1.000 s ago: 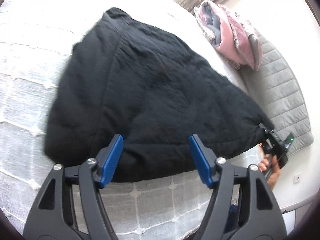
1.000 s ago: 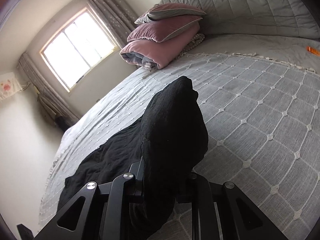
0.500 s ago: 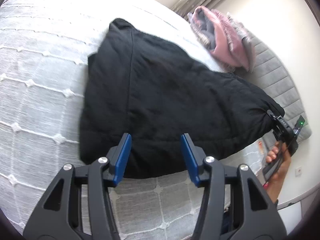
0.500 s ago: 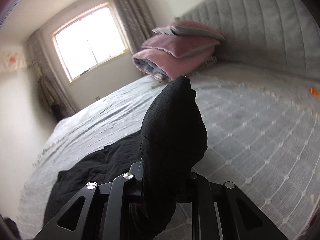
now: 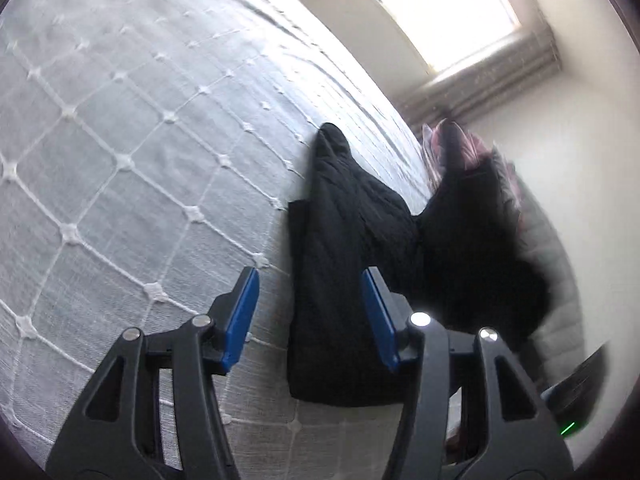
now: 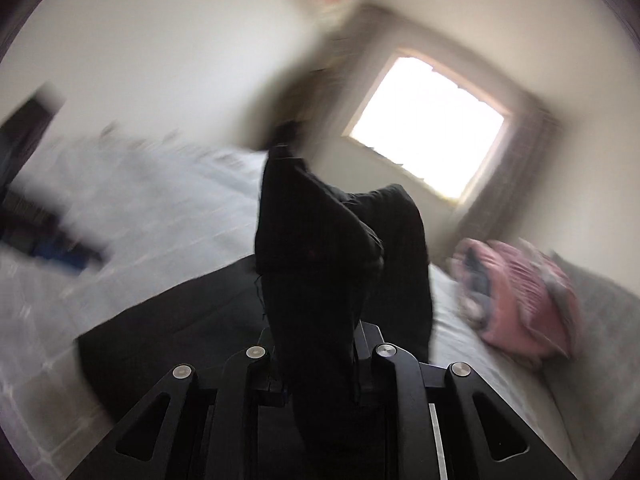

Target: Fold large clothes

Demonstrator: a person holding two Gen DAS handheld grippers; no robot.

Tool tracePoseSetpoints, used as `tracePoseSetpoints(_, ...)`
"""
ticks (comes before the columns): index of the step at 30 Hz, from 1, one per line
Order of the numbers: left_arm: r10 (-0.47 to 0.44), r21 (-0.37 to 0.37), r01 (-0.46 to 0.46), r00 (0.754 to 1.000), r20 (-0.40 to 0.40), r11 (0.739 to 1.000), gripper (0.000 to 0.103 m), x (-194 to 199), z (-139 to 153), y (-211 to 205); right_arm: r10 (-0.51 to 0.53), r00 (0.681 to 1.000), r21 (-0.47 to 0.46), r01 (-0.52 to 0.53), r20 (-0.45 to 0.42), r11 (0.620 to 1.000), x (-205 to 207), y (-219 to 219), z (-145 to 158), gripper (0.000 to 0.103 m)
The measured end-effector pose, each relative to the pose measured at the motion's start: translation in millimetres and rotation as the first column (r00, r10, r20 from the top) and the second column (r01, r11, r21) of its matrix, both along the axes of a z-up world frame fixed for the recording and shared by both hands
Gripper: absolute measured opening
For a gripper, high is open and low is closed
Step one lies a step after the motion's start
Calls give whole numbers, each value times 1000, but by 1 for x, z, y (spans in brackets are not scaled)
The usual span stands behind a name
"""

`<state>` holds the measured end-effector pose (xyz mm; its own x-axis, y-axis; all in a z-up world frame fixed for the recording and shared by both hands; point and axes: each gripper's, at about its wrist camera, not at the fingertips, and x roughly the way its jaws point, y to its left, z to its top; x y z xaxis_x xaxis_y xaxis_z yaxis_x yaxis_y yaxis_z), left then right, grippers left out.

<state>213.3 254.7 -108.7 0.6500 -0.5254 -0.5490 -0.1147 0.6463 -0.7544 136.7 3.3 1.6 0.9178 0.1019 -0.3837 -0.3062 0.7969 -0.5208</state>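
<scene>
We've got the right gripper [image 6: 316,364] clamped on a bunched corner of the black garment [image 5: 340,280], holding it up off the bed [image 5: 120,140]. Our left gripper [image 5: 310,312] hangs released over the part lying flat, near the pink pillows [image 6: 520,300]. Right view's blurry.

Bare bedspread [image 5: 120,128] left of black garment [image 5: 336,264].

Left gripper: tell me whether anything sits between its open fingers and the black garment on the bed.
Nothing visible does. The left gripper is open, and the near edge of the black garment lies directly between and beyond its blue pads on the grey bedspread. The right gripper grips another part.
</scene>
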Motion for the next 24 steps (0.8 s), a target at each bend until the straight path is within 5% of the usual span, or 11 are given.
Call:
tracePoseSetpoints(3,22,-44,-24,999,-25,999,54,1,-9,9,129,978,-135,-152,-165,979,-1,46,-72,21)
tracePoseSetpoints(5,7,-25,-7,1000,-20,1000,55,2,-8,6,135,985,-223,-156,-105,962,-10,57,-99,22)
tracePoseSetpoints(10,-53,5,53,999,-4,999,63,9,-3,-16,150,974,-152,-176,-169,973,-11,39,-73,38)
tracePoseSetpoints(12,-68,-1,68,998,8,998,64,11,0,-23,191,961,-88,-212,-199,973,-19,27,-57,64)
tracePoseSetpoints(15,-85,-8,86,996,40,996,68,9,9,-33,276,937,67,-268,-212,961,-36,-8,-22,69)
tracePoseSetpoints(20,-126,109,114,985,116,988,79,3,29,-63,221,944,243,-161,-244,957,-27,-84,10,70)
tracePoseSetpoints(22,-159,180,138,981,112,974,79,4,32,-81,217,929,413,-79,-299,907,-16,-126,14,70)
tracePoseSetpoints(24,-145,270,116,985,92,956,79,6,32,-95,229,899,597,44,-373,801,5,-162,11,69)
